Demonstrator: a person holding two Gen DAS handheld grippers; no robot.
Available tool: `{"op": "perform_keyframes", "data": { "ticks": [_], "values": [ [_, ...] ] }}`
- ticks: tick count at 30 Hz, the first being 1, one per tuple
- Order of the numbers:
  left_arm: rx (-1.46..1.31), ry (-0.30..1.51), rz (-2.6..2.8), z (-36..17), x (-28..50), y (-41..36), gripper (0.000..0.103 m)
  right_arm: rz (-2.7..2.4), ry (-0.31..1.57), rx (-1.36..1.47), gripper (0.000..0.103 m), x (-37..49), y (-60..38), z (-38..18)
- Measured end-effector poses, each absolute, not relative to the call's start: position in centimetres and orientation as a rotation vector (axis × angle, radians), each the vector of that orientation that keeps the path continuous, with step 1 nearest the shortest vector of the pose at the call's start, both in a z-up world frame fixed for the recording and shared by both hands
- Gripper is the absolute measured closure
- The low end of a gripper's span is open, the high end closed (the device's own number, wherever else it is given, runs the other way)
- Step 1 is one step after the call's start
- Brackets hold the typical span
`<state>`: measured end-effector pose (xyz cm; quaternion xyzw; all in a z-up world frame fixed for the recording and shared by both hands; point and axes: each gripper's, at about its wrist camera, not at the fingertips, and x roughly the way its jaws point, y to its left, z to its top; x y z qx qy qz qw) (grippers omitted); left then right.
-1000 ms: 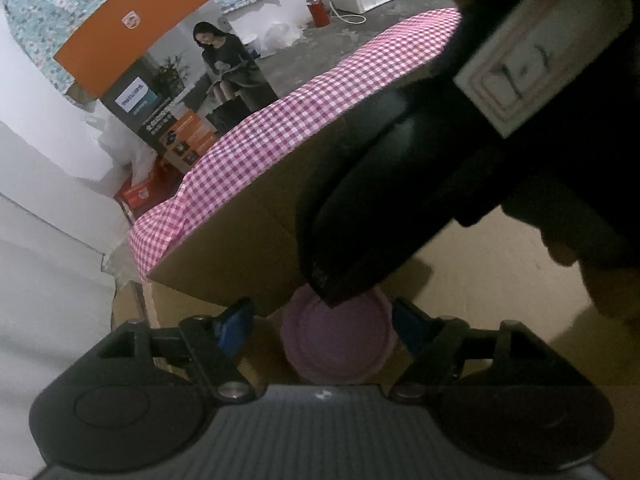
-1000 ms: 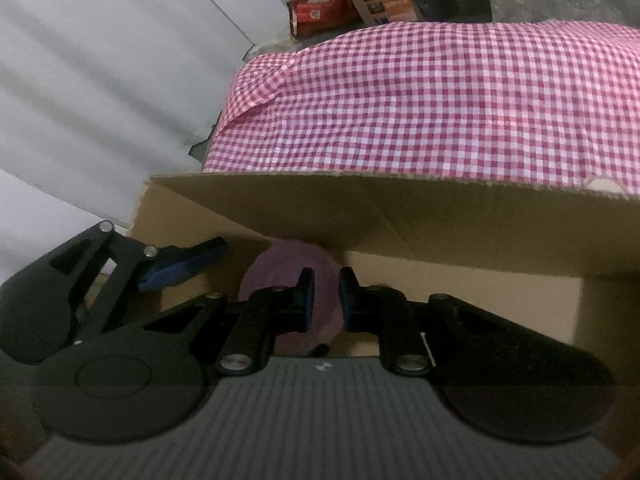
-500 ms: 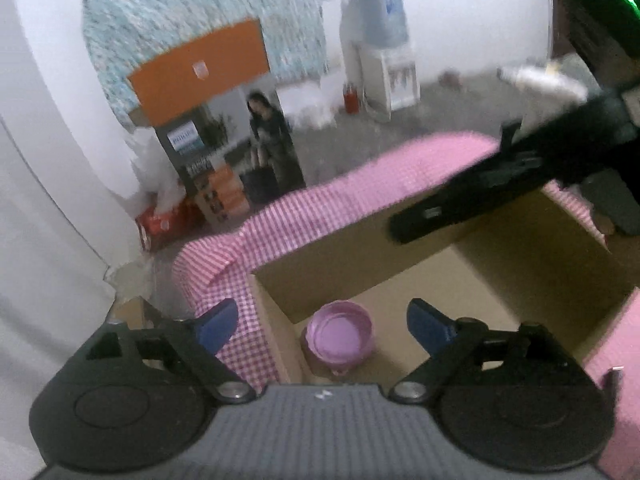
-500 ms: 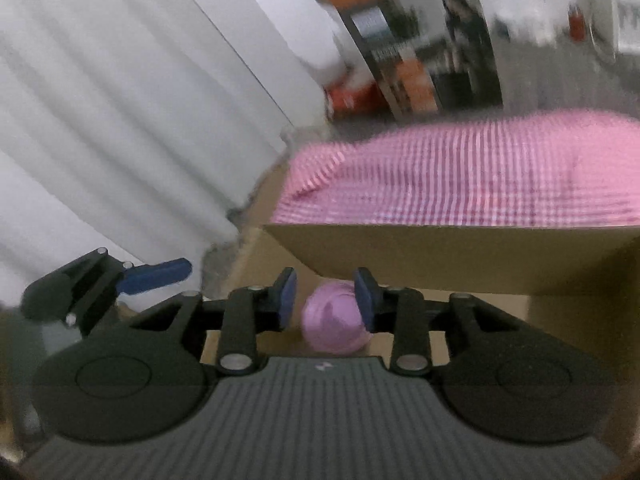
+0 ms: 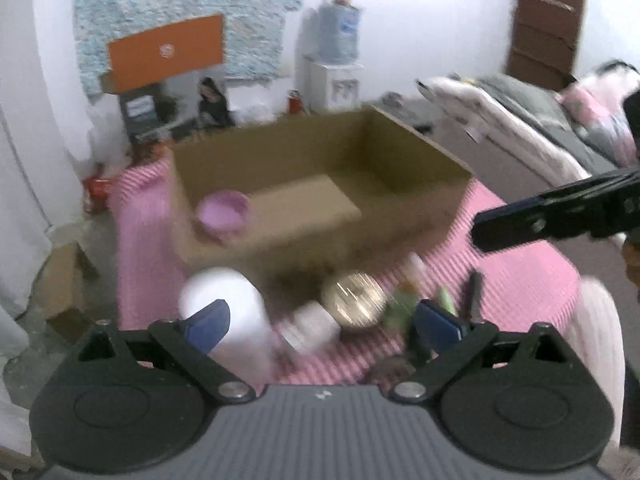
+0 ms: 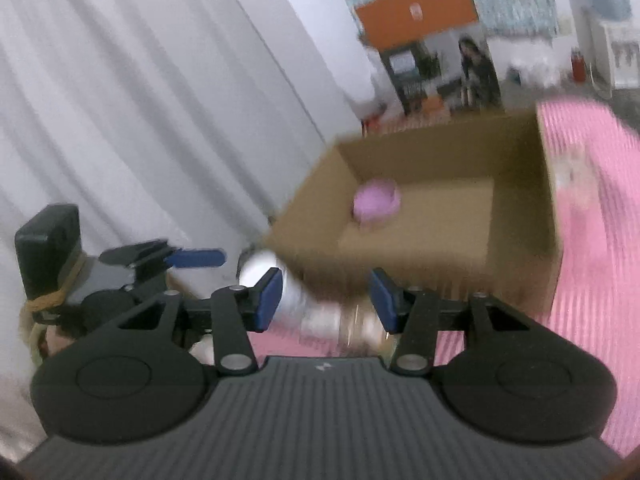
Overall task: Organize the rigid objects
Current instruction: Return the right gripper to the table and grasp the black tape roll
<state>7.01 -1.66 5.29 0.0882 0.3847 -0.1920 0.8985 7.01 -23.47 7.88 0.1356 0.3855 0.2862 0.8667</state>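
Observation:
An open cardboard box [image 5: 400,216] stands on the pink checked cloth [image 5: 520,280]; a pink cup [image 5: 222,214] sits in its left corner, also seen in the right wrist view [image 6: 376,202]. In front of the box lie a white bottle [image 5: 236,320], a gold round lid [image 5: 352,300], a small white jar [image 5: 316,326], a green item [image 5: 404,304] and a dark pen-like object [image 5: 476,292]. My left gripper [image 5: 320,324] is open and empty above these. My right gripper [image 6: 326,294] is open and empty, back from the box [image 6: 440,248]. Both views are blurred.
White curtains [image 6: 140,120] hang at the left. A bed with grey and white bedding [image 5: 540,132] lies to the right. A water dispenser [image 5: 334,60] and an orange sign [image 5: 168,50] stand at the far wall. A small carton [image 5: 64,288] sits on the floor.
Both grippers have pulled up and back out of the box. The right gripper has opened wide. The pink cup stays in the box, and the objects in front of it have come into view.

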Motion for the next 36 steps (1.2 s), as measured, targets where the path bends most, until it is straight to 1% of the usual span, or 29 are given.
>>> {"op": "perform_keyframes", "data": {
  "ticks": [4,6,7,9,11,13,14,15,19,22,25,26,29,36],
  "values": [
    [0.274,0.824,-0.425,1.0,4.7,-4.1,0.003,0.579,0.904,0.289,0.058,4.1,-22.3,3.2],
    [0.337,0.827,-0.417,-0.8,4.3,-5.3,0.004,0.564,0.958,0.297,0.062,3.5,-21.7,1.0],
    [0.373,0.83,-0.413,-1.6,4.0,-5.9,0.004,0.555,0.981,0.3,0.065,3.4,-21.5,0.1],
    [0.441,0.82,-0.415,-2.8,3.4,-7.1,0.005,0.531,1.031,0.314,0.067,3.6,-21.1,-1.5],
    [0.49,0.809,-0.415,-3.6,3.0,-7.9,0.005,0.522,1.057,0.325,0.074,3.6,-20.9,-2.6],
    [0.519,0.809,-0.416,-4.3,3.1,-8.4,0.005,0.51,1.081,0.323,0.076,4.0,-20.6,-3.0],
    [0.529,0.812,-0.413,-4.6,3.0,-8.6,0.008,0.508,1.087,0.322,0.076,4.5,-20.4,-3.8],
    [0.535,0.817,-0.411,-5.0,3.0,-8.7,0.01,0.509,1.094,0.322,0.076,4.7,-20.3,-4.0],
    [0.493,0.838,-0.425,-5.4,3.9,-8.5,0.012,0.502,1.116,0.306,0.078,5.1,-19.8,-4.5],
    [0.458,0.852,-0.432,-5.4,4.7,-8.2,0.016,0.498,1.129,0.298,0.079,5.6,-19.2,-4.9],
    [0.432,0.859,-0.451,-5.4,5.3,-8.1,0.023,0.494,1.137,0.288,0.08,6.0,-18.8,-5.1],
    [0.429,0.858,-0.457,-5.4,5.3,-8.0,0.027,0.491,1.14,0.282,0.081,6.1,-18.7,-5.1],
    [0.435,0.847,-0.447,-5.5,5.3,-8.1,0.034,0.494,1.147,0.281,0.081,6.1,-18.8,-5.2],
    [0.429,0.834,-0.438,-5.4,4.8,-8.1,0.035,0.502,1.144,0.272,0.082,6.1,-18.6,-5.3]
  ]
}}
